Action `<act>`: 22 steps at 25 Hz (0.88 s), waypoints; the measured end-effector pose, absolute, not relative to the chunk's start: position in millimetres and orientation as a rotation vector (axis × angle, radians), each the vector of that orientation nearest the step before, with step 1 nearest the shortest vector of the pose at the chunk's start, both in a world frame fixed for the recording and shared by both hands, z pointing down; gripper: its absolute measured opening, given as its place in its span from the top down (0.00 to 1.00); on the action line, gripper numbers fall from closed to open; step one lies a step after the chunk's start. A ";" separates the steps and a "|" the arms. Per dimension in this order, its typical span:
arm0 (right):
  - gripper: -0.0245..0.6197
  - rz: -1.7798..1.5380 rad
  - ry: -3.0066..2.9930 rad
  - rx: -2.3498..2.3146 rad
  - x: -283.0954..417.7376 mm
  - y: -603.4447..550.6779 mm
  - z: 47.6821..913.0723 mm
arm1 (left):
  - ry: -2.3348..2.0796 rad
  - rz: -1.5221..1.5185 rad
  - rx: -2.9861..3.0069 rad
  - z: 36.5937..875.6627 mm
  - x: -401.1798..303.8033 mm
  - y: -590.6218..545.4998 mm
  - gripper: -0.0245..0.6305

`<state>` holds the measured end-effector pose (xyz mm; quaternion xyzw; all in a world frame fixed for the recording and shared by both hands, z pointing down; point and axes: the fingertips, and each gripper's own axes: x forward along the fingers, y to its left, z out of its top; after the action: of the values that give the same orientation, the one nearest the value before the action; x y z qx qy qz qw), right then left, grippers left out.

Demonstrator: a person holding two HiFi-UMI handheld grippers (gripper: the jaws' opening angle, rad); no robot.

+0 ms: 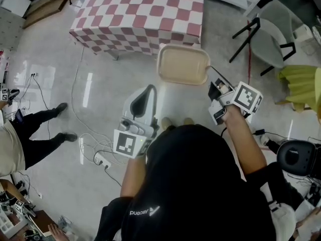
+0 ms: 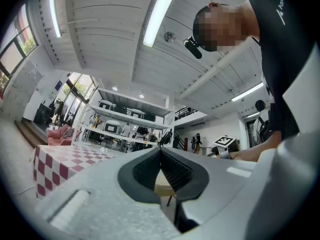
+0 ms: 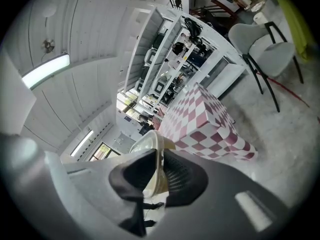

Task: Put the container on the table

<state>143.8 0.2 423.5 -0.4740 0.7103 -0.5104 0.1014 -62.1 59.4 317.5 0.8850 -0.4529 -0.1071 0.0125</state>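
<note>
A shallow beige container [image 1: 183, 64] hangs in the air over the floor, just in front of the table with the pink-and-white checked cloth [image 1: 145, 14]. My right gripper [image 1: 211, 84] is shut on the container's right edge. In the right gripper view the container's rim [image 3: 148, 143] stands edge-on, pinched between the dark pads [image 3: 177, 176], with the checked table [image 3: 210, 124] beyond it. My left gripper [image 1: 150, 88] is below and to the left of the container and apart from it. Its jaws [image 2: 161, 150] are shut with nothing between them.
A grey chair with black legs [image 1: 268, 39] stands right of the table, with a yellow-green thing [image 1: 301, 84] beside it. A person's legs [image 1: 35, 129] are at the left. Cables and a power strip [image 1: 100, 159] lie on the floor. A black round object [image 1: 296, 157] sits lower right.
</note>
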 end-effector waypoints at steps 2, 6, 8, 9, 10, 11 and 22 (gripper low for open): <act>0.89 -1.494 2.099 -1.406 139.7 -10.2 423.9 | -1.415 -0.343 2.762 319.8 -72.1 53.3 0.95; 0.89 -1.459 2.090 -1.415 132.6 -36.0 423.9 | -1.396 -0.351 2.761 325.2 -91.7 41.2 0.95; 0.89 -1.440 2.088 -1.425 127.7 -44.4 425.6 | -1.393 -0.349 2.778 330.9 -102.5 39.2 0.95; 0.89 -1.434 2.084 -1.425 123.0 -45.0 426.2 | -1.391 -0.351 2.783 332.7 -108.8 41.1 0.95; 0.89 -1.430 2.077 -1.426 117.4 -43.5 426.4 | -1.389 -0.356 2.788 333.1 -115.7 44.6 0.95; 0.89 -1.427 2.071 -1.428 112.0 -42.7 426.4 | -1.387 -0.361 2.790 332.7 -122.5 47.2 0.95; 0.89 -1.441 2.038 -1.418 110.8 -34.3 439.5 | -1.400 -0.299 2.795 325.6 -131.7 55.9 0.95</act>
<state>110.8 -34.3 439.5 -0.4895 0.7035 -0.4973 0.1348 -131.7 55.9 325.6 0.8901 -0.4457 -0.0951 0.0007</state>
